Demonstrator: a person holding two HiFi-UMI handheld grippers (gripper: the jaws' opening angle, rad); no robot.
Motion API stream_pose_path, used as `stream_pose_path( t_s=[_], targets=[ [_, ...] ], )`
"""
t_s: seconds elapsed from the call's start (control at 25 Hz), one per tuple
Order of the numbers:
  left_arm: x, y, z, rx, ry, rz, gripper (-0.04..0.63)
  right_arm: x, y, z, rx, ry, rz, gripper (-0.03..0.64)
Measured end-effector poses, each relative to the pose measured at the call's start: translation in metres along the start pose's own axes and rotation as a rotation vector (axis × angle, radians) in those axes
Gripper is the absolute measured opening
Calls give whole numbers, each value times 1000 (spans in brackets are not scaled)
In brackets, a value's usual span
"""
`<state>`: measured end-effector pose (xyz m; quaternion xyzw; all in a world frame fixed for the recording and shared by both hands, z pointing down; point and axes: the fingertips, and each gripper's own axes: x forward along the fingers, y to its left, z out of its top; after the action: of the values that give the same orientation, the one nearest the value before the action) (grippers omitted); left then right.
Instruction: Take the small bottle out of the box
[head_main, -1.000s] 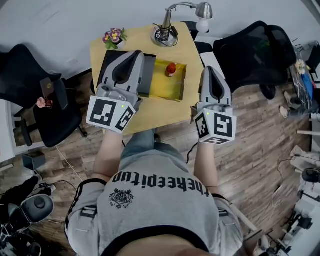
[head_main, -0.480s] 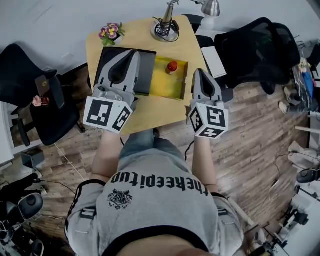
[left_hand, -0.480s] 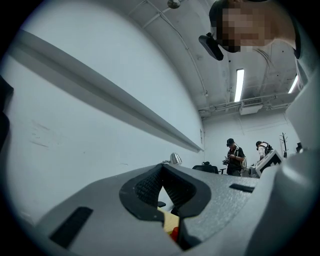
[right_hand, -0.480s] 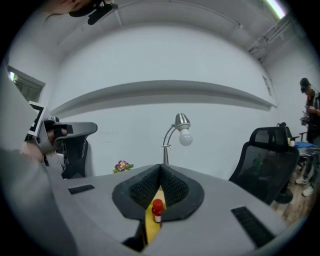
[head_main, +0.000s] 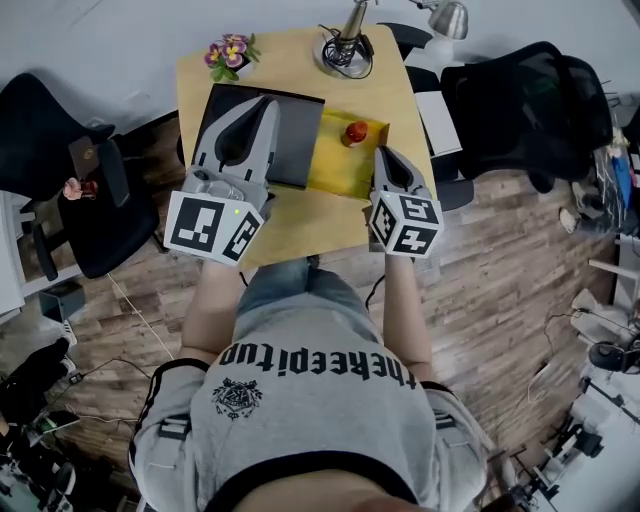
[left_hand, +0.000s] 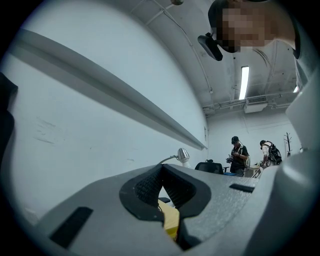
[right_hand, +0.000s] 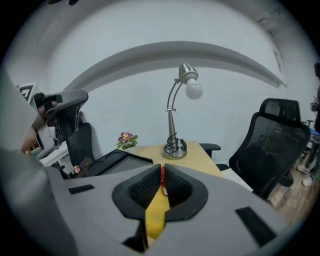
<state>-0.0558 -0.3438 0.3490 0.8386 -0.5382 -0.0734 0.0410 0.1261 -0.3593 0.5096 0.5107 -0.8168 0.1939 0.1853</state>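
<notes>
One desk (head_main: 300, 215). On it:
- one yellow box (head_main: 335, 172) near the right edge
- one small bottle (head_main: 355, 132) inside the box
- one black tray (head_main: 298, 135) just beside the box
- one lamp (head_main: 348, 52) by the far right corner
- one flower pot (head_main: 228, 55) at the far left corner

Two grippers: left gripper (head_main: 267, 102), right gripper (head_main: 386, 153).

Two black chairs: left chair (head_main: 50, 130) off the desk's left edge, right chair (head_main: 530, 100) off its right edge.

Three people: one wearer (head_main: 320, 400), plus two in the left gripper view's background, bystander in a cap (left_hand: 239, 156) and bystander with a backpack (left_hand: 269, 152).
</notes>
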Motion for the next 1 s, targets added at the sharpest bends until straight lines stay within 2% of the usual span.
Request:
stream_pose_path(
  t_s=[0.2, 0.6, 1.0],
  targets=[
    [-2, 15, -5, -4, 13, 26, 3, 23, 4, -22, 12, 92, 21, 6],
    [-6, 43, -15, -11, 35, 81, 3, 69, 5, -47, -11, 232, 22, 179],
    [-4, 69, -23, -17, 57, 118, 3, 107, -1, -61, -61, 312, -11, 209]
  ],
)
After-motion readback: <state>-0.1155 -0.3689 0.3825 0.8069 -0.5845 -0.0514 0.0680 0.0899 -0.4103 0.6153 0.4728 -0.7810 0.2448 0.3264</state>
